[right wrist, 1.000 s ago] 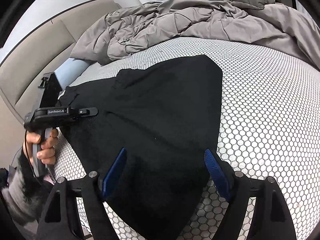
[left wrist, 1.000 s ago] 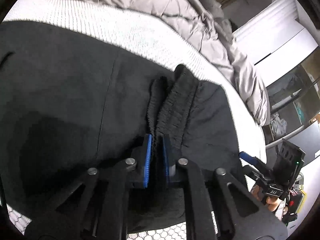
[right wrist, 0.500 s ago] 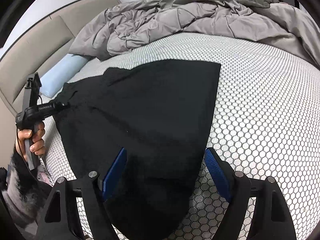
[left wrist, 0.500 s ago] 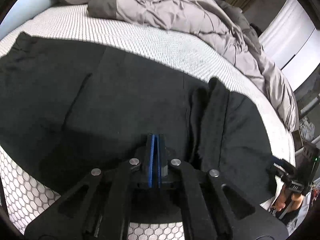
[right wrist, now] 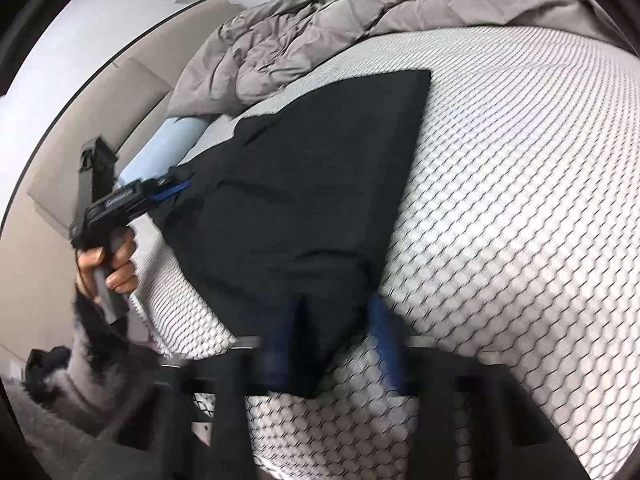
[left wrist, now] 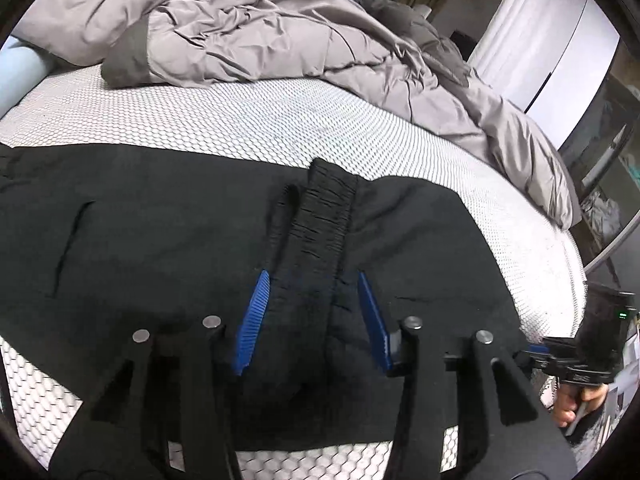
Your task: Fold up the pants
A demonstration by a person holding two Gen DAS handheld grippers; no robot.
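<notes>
Black pants point(left wrist: 160, 240) lie spread across the white honeycomb mattress point(left wrist: 280, 120). Their ribbed waistband point(left wrist: 324, 216) stands up as a ridge running between my left gripper point(left wrist: 312, 316)'s blue pads. That gripper's jaws are opening and the pads stand clear of the cloth. In the right wrist view the pants point(right wrist: 304, 184) taper toward my right gripper point(right wrist: 332, 336), which is blurred. Its jaws are closing, with the leg end bunched between the pads. The left gripper point(right wrist: 172, 190) shows at the waist end, held by a hand point(right wrist: 108, 264).
A rumpled grey duvet point(left wrist: 260, 32) is heaped along the far side of the mattress. A light blue pillow point(right wrist: 160, 148) lies by the beige headboard point(right wrist: 80, 140). Bare mattress point(right wrist: 520, 200) stretches to the right of the pants. White wardrobe doors point(left wrist: 560, 60) stand beyond the bed.
My left gripper went from shut to open over the waistband and lifted back. My right gripper dropped onto the pants' leg end and its pads drew much closer together.
</notes>
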